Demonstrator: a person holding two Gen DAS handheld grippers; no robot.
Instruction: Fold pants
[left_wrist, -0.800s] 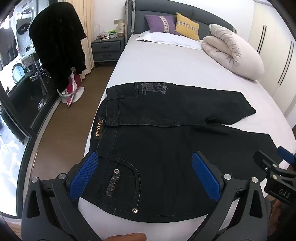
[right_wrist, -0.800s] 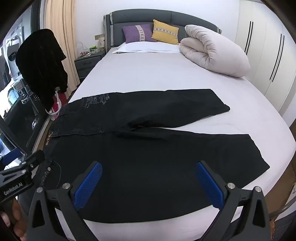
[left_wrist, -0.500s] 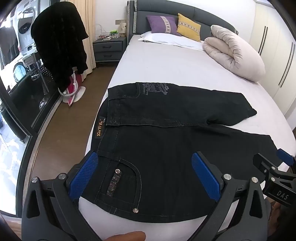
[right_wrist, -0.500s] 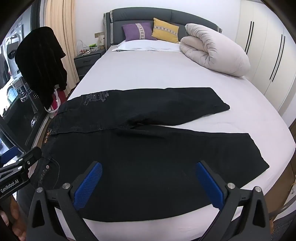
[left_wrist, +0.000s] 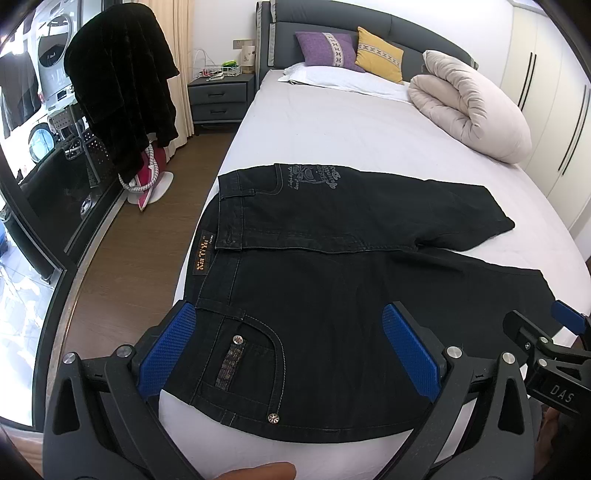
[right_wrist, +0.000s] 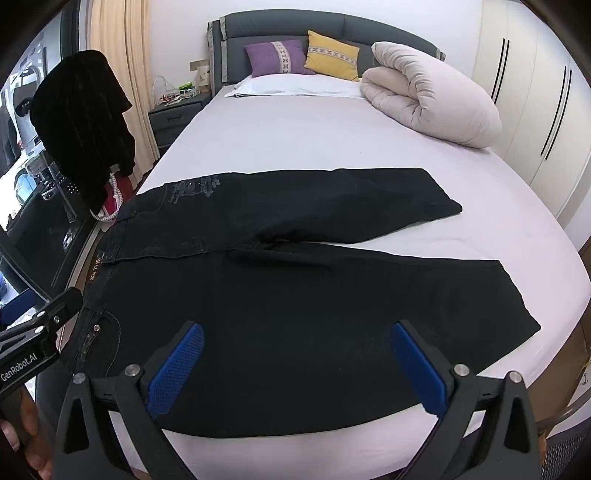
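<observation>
While both grippers hover as before, nothing has shifted. Left gripper (left_wrist: 291, 350) and right gripper (right_wrist: 295, 365) fingers wide, empty. Pants (left_wrist: 332, 295) lie flat beyond them on the bed (left_wrist: 332, 129).

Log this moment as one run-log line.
step: pre-grasp | pants: flat on bed, unfolded | left gripper: open, empty | right gripper: open, empty

A rolled beige duvet (right_wrist: 428, 92) lies on the bed (right_wrist: 295, 140) beside purple (right_wrist: 277, 57) and yellow cushions (right_wrist: 332, 55) — a nightstand (left_wrist: 218, 96) alongside.
</observation>
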